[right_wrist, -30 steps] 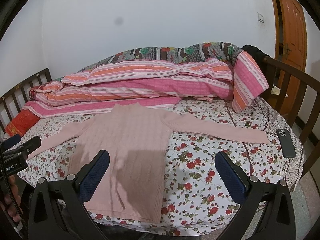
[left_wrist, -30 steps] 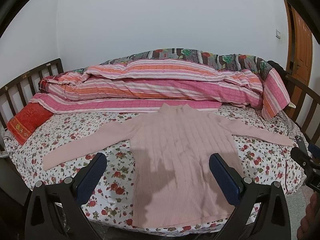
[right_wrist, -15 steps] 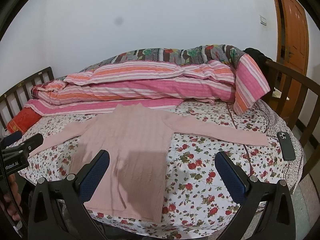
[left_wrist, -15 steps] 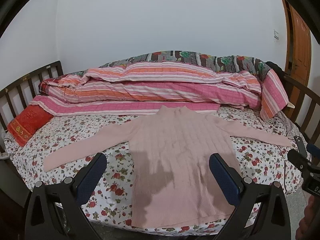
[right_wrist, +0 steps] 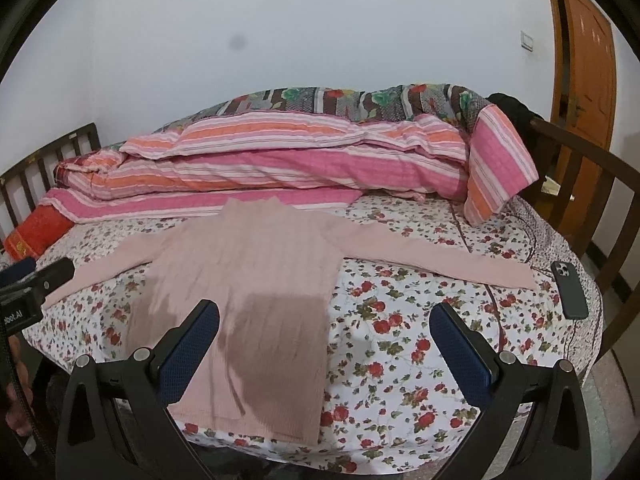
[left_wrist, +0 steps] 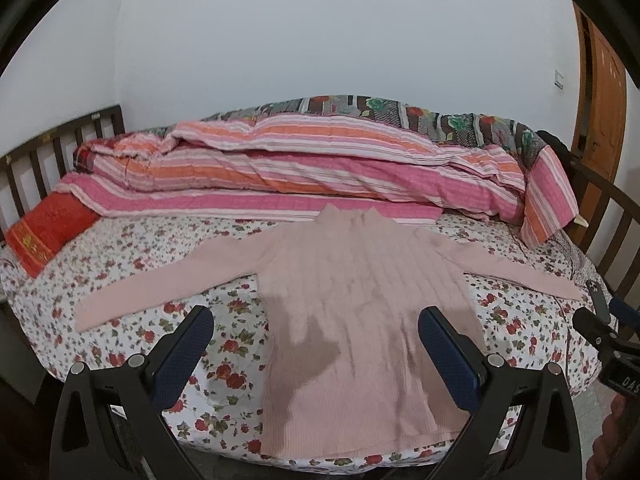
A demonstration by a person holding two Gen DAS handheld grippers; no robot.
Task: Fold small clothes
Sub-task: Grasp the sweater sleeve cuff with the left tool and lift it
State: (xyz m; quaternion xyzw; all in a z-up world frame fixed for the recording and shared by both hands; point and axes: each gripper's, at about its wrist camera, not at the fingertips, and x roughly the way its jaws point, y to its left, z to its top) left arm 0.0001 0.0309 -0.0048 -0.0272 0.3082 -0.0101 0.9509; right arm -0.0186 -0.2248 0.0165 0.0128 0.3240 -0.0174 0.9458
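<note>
A pale pink ribbed sweater (left_wrist: 360, 300) (right_wrist: 256, 280) lies flat on the floral bed sheet (left_wrist: 132, 256), both sleeves spread out sideways and the hem at the near bed edge. My left gripper (left_wrist: 316, 324) hangs open above the lower half of the sweater, nothing between its blue pads. My right gripper (right_wrist: 324, 320) is open too, held over the sweater's right side and the bare sheet (right_wrist: 400, 320) beside it. Each gripper also shows at the edge of the other's view.
A rolled pink-and-orange striped quilt (left_wrist: 300, 176) lies along the back of the bed. A red pillow (left_wrist: 48, 232) sits at the left, a dark phone (right_wrist: 568, 288) near the right edge. Wooden rails (right_wrist: 580, 176) close both ends; an orange door (right_wrist: 584, 60) stands far right.
Both grippers have drawn slightly back and tilted up, so the bed sits a little lower in each view. The sweater has not moved and both jaws stay open.
</note>
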